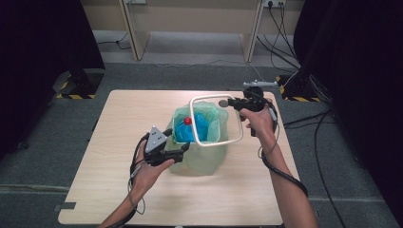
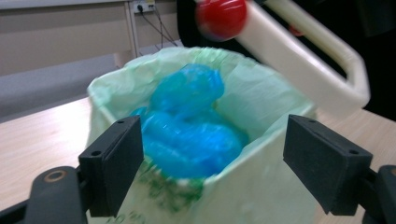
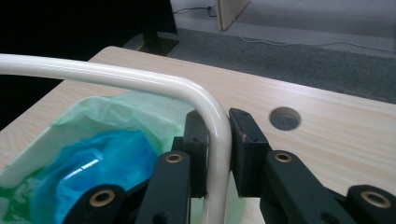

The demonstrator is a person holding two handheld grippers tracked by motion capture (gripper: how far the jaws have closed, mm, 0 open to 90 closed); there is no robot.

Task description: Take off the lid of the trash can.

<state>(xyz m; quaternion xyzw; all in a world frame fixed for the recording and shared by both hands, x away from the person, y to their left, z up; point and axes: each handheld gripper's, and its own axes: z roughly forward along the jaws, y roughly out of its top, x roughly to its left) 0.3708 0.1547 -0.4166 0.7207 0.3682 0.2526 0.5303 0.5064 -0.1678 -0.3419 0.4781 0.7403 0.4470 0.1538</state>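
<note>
Two grippers work a lined bin (image 1: 202, 156): right gripper (image 1: 227, 102) clamps the white ring (image 1: 240, 127) above it, left gripper (image 1: 177, 142) spread wide at its rim; seating the ring likely follows.

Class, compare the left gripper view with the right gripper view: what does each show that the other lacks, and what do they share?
Left gripper view alone: a red ball by the frame, and the left claw open around the bag's near edge. Right gripper view alone: the right claw shut on the white frame, and a round hole in the table. Both: the green bag, the blue bundle inside, and the frame.
</note>
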